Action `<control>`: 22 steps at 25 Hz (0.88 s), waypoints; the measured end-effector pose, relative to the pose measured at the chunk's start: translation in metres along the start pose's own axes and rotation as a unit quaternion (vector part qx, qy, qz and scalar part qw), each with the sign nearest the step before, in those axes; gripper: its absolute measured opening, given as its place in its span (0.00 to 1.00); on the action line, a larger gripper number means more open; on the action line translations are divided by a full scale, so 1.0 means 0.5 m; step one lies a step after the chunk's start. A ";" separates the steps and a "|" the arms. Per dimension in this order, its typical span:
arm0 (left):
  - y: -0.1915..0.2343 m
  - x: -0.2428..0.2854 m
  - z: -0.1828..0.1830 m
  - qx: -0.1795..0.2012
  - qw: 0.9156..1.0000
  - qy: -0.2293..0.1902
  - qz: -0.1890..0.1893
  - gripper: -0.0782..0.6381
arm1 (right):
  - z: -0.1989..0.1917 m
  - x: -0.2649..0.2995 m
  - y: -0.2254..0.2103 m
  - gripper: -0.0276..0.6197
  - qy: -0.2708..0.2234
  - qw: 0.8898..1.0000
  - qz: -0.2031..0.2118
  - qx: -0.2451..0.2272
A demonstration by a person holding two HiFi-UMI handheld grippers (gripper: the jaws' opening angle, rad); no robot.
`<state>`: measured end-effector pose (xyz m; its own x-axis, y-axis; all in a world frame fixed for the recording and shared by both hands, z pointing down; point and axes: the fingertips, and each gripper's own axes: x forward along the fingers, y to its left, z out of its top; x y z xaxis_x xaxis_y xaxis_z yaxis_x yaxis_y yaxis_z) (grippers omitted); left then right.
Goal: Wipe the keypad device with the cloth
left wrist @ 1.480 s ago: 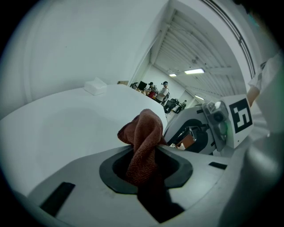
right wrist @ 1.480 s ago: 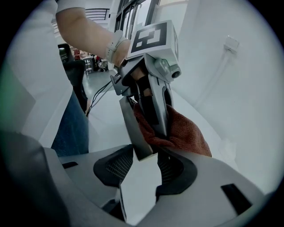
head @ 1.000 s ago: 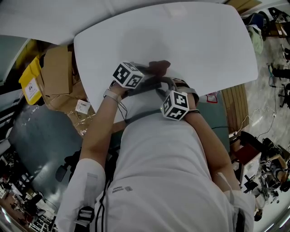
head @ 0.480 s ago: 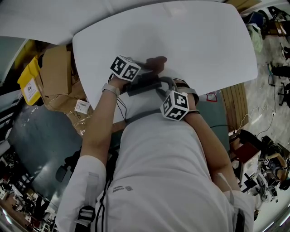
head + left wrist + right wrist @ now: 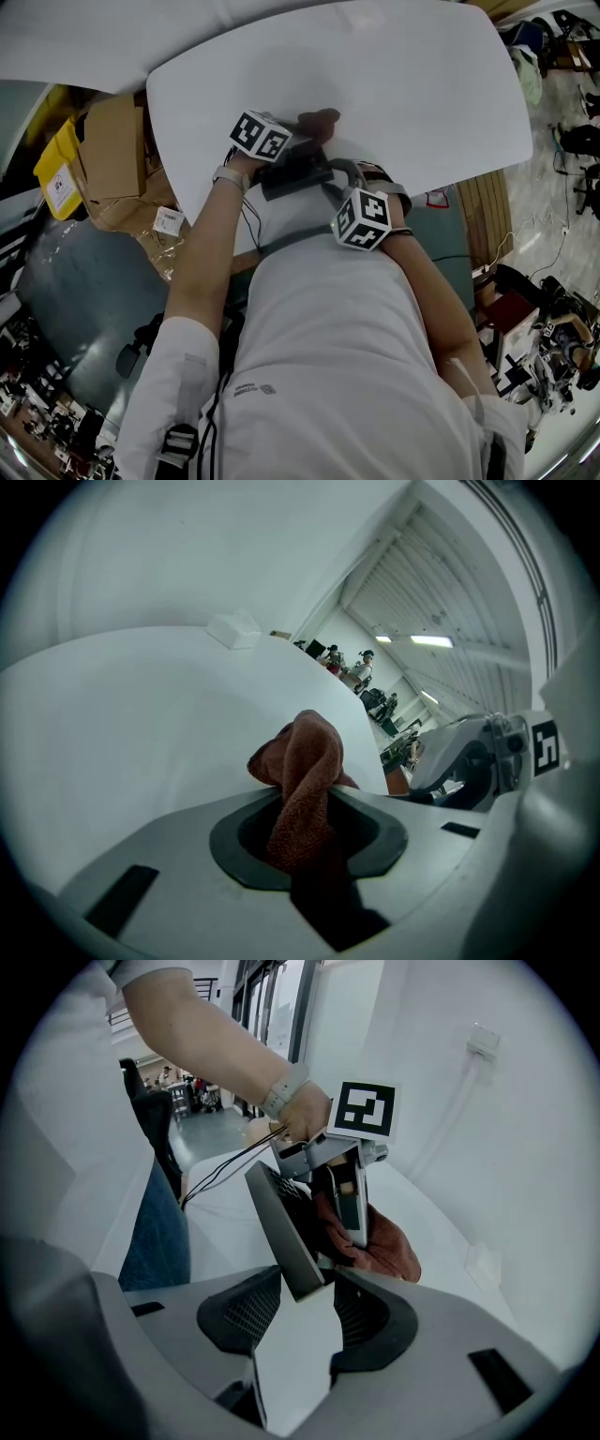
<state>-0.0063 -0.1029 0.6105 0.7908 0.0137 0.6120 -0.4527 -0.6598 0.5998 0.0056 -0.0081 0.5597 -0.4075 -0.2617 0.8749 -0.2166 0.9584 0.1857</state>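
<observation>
A dark, flat keypad device [image 5: 295, 174] hangs tilted over the near edge of the white table [image 5: 422, 84]. My right gripper [image 5: 330, 186] is shut on its lower edge; in the right gripper view the device [image 5: 284, 1227] rises from between the pads. My left gripper [image 5: 305, 136] is shut on a bunched brown cloth [image 5: 320, 119]. In the left gripper view the cloth [image 5: 305, 771] sticks up out of the jaws. In the right gripper view the cloth [image 5: 386, 1249] lies against the key side of the device, under the left gripper [image 5: 349, 1206].
Cardboard boxes [image 5: 117, 155] and a yellow container [image 5: 58, 176] stand on the floor left of the table. A wooden panel [image 5: 487, 220] is at the right. A small white block [image 5: 234, 630] lies on the far tabletop. My torso fills the lower half of the head view.
My left gripper has moved the cloth a little farther from my body along the device. The right gripper and the device have stayed where they were.
</observation>
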 end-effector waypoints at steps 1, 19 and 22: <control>0.005 0.001 0.000 -0.001 1.000 0.000 0.002 0.25 | 0.001 0.001 0.000 0.32 0.000 1.000 0.000 0.000; 0.080 0.013 -0.013 -0.008 0.999 0.011 0.034 0.24 | 0.002 0.002 0.001 0.32 -0.004 1.000 -0.002 0.007; 0.080 0.014 -0.014 -0.005 0.999 0.012 0.034 0.24 | 0.001 0.002 0.002 0.32 -0.005 1.000 -0.001 0.009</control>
<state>-0.0216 -0.1240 0.6424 0.7480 -0.0133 0.6636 -0.5096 -0.6521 0.5613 0.0046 -0.0074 0.5606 -0.4160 -0.2657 0.8697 -0.2344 0.9554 0.1797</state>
